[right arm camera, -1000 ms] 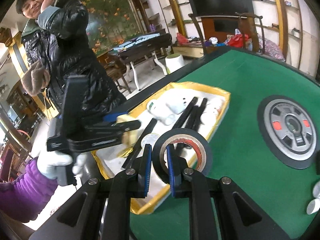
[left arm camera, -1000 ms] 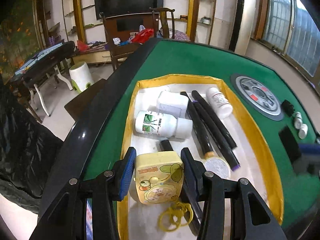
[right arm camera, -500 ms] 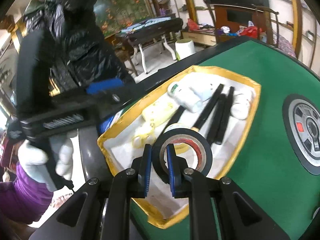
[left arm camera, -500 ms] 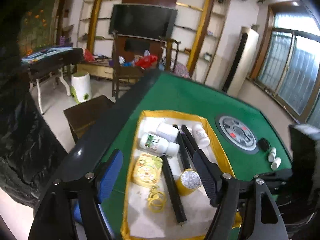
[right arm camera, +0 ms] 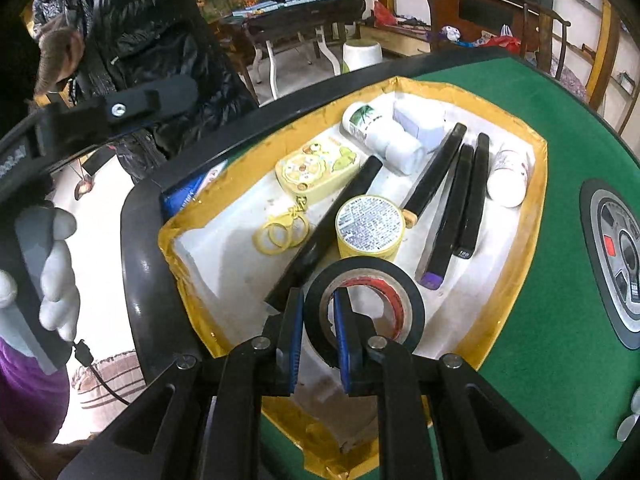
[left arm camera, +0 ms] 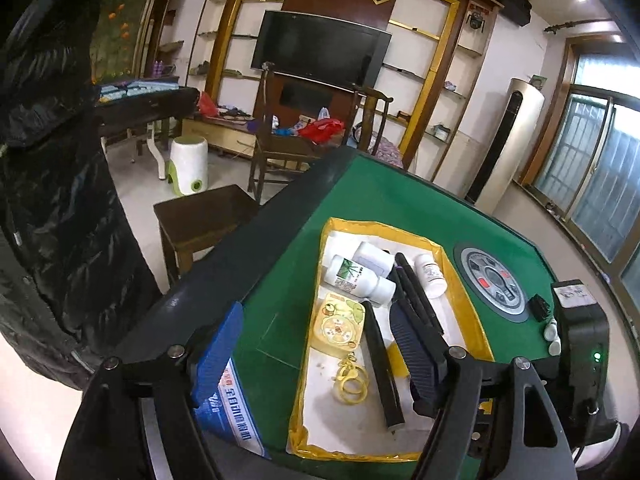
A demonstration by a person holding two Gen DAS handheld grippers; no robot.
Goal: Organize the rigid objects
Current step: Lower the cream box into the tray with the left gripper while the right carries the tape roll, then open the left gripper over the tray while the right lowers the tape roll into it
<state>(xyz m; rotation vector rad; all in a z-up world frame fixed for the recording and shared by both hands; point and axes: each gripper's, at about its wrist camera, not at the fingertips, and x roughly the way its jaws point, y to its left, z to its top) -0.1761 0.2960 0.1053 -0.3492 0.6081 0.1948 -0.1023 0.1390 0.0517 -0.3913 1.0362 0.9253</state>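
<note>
In the left wrist view, the left tool [left arm camera: 316,350] is hanging wide open and empty above the yellow-rimmed tray [left arm camera: 466,312], its jaws having just been opening, and any dip is risking a knock to the yellow case [left arm camera: 340,326]. In the right wrist view, the right tool [right arm camera: 316,330] is pinching the black tape roll [right arm camera: 362,312] by its wall over the tray's near end; this thin grip is risking the roll swinging or dropping onto the yellow tin [right arm camera: 370,226].

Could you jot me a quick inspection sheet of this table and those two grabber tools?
Surface: green felt table, black rim.
Job's things: yellow-edged white tray holds white bottles, black sticks, yellow tin, yellow cartoon case; black tape roll over the tray.
Clutter: small white caps on felt.
Grippers: left gripper jaws just opened, empty; right gripper shut on the tape roll's wall.
Cables: thin black lead below gloved hand.
Surroundings: television, wooden chairs.
</note>
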